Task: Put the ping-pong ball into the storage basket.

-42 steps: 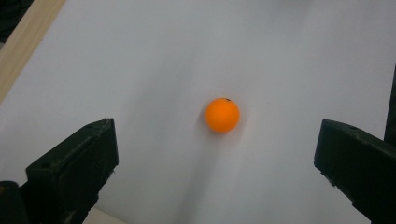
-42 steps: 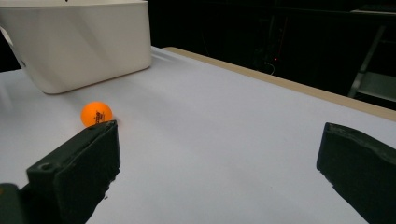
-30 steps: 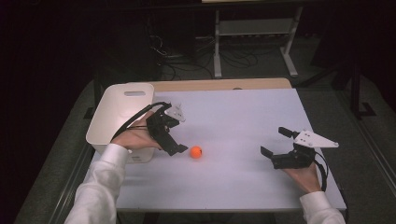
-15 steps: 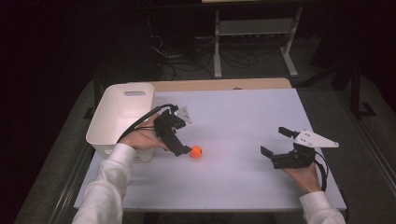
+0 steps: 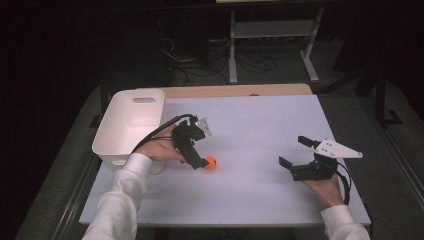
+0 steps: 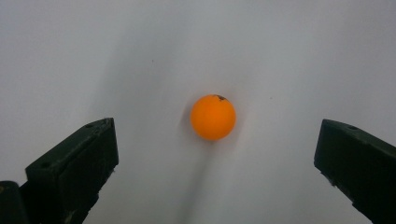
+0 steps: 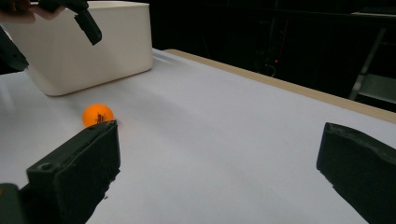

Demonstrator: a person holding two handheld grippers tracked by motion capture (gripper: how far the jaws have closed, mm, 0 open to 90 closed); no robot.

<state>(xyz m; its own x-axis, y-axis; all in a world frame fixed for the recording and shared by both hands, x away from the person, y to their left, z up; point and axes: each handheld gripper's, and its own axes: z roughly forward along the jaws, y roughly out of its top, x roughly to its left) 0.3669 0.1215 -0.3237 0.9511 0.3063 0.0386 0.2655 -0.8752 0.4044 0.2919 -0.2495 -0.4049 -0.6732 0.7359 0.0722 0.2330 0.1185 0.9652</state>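
A small orange ball (image 5: 211, 162) rests on the white table (image 5: 260, 120), left of centre. My left gripper (image 5: 200, 161) hangs just above and to the left of it, tilted down, with its jaws wide open. In the left gripper view the ball (image 6: 213, 117) lies on the table between the two black jaws of the left gripper (image 6: 215, 137), touching neither. My right gripper (image 5: 294, 151) stands open at the right side of the table, empty. From the right gripper (image 7: 218, 135) the ball (image 7: 98, 115) shows far off to the left.
A white plastic bin (image 5: 131, 125) stands at the table's left edge, just behind my left hand; it also shows as the bin (image 7: 93, 42) in the right gripper view. A wooden strip (image 5: 235, 91) runs along the far edge. A metal stand (image 5: 270, 30) is beyond.
My left gripper has moved right and down toward the ball, which now sits between its open jaws. The ball and the right gripper have stayed where they were.
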